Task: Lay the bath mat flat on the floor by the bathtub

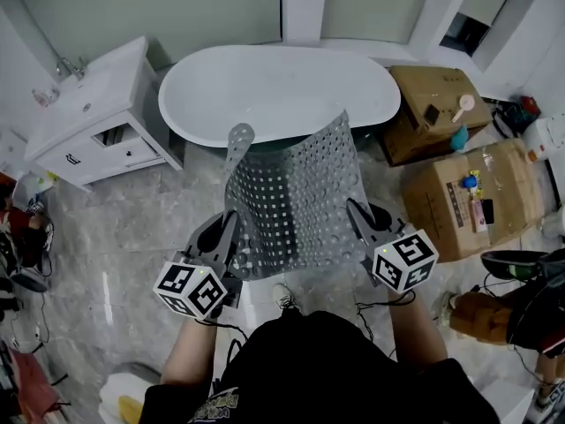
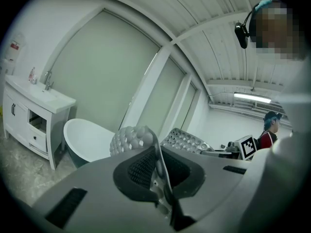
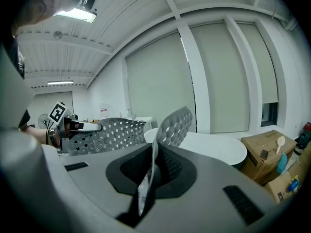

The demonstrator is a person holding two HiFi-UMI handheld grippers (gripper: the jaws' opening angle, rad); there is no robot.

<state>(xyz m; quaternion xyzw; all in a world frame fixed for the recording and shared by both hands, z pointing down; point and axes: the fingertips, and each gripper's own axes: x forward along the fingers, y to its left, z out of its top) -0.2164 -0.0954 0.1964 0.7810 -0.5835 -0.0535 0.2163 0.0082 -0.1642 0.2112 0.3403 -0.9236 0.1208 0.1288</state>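
While the left tool (image 1: pixel 228 237) and right tool (image 1: pixel 357 219) clench its near corners, the bath mat (image 1: pixel 296 193) points its long axis up-frame — toward the bathtub (image 1: pixel 265 91). Its far end curls.

The mat (image 1: pixel 296 197) hides the tub's (image 1: pixel 265 95) near rim and the floor (image 1: pixel 141 228) beneath. Bits on the right boxes (image 1: pixel 468 197) and on the far-left vanity (image 1: pixel 88 113) are too small to name. Clutter (image 1: pixel 19 254) at the left edge and bags (image 1: pixel 521 307) at the right are cut off.

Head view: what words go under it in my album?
Left tool and right tool hold a gray bath mat up before the white bathtub.
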